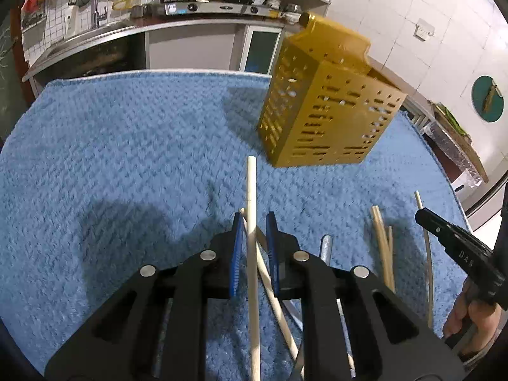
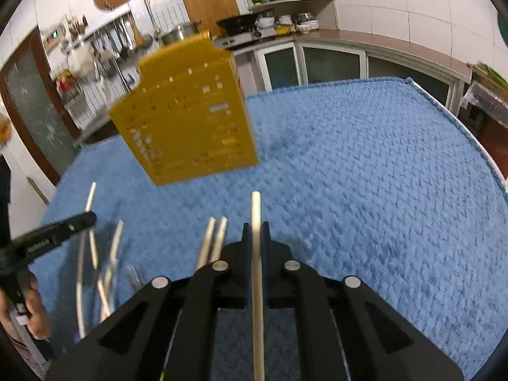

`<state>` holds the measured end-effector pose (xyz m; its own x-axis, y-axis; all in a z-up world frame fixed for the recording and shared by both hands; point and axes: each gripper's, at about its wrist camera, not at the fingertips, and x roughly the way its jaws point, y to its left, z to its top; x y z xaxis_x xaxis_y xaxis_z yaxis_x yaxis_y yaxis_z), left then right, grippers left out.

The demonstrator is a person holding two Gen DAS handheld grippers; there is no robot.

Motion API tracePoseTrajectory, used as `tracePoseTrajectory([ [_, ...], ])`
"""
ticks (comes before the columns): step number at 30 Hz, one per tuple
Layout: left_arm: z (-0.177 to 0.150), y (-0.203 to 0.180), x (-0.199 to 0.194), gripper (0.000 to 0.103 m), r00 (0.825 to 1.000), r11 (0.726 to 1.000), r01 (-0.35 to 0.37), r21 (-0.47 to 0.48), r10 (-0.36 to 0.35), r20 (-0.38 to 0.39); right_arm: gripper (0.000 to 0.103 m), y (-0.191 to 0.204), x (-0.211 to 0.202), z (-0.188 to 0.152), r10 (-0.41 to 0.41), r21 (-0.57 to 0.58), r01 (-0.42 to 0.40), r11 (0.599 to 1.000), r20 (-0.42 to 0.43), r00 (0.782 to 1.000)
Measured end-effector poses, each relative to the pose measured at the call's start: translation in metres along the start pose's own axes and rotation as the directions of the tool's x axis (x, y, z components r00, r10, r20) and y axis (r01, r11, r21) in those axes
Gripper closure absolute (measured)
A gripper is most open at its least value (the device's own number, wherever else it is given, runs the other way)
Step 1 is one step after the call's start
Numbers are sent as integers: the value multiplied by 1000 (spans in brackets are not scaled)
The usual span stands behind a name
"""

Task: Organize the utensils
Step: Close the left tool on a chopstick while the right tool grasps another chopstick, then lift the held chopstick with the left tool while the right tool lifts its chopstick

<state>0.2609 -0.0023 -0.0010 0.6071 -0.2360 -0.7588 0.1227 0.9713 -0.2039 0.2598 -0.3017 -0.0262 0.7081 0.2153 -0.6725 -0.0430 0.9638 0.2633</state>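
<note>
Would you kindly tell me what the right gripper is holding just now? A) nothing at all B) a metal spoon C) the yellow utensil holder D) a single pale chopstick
D: in the right wrist view, the right gripper has its jaws shut on a single pale chopstick, whose tip points toward the yellow utensil holder.

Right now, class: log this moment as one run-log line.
left gripper: shut on chopstick | right gripper: shut on white chopstick | yellow holder: upright, towel
</note>
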Motion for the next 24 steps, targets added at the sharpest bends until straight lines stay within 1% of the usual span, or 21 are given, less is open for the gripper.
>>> tracePoseTrajectory([
  [4, 3, -1, -11, 91, 999, 1000, 13, 7, -13, 29, 97, 3, -5, 6, 21, 2, -21, 1000, 11, 1000],
  [5, 4, 0, -12, 95, 999, 1000, 15, 5, -15, 36, 97, 4, -7, 8, 21, -5, -21, 1000, 19, 1000],
  [6, 5, 1, -13, 96, 999, 1000, 19, 1, -19, 39, 97, 5, -10, 9, 22, -10, -21, 1000, 30, 999],
  [9, 9, 4, -13, 96, 999, 1000, 23, -11, -22, 45, 97, 7, -14, 12, 31, -12, -31, 999, 53, 998],
  [12, 10, 4, -12, 99, 999, 1000, 22, -3, -22, 42, 97, 9, -13, 13, 39, -20, -38, 999, 54, 998],
  [14, 10, 4, -8, 99, 1000, 1000, 11, 1, -11, 26, 97, 9, -11, 14, 38, -21, -37, 999, 45, 998],
  [16, 10, 6, -2, 99, 1000, 1000, 8, 3, -8, -3, 97, 9, -7, 14, 19, -25, -18, 1000, 28, 999],
  [20, 5, 9, 19, 98, 997, 1000, -11, 2, 12, -82, 97, 7, 9, 6, -36, -40, 35, 999, -21, 999],
  [22, -1, 10, 27, 98, 994, 1000, -23, 10, 24, -107, 97, 6, 16, -1, -68, -58, 66, 996, -34, 997],
  [24, -6, 9, 32, 95, 992, 999, -32, 24, 35, -124, 97, 4, 21, -5, -89, -68, 86, 994, -44, 995],
])
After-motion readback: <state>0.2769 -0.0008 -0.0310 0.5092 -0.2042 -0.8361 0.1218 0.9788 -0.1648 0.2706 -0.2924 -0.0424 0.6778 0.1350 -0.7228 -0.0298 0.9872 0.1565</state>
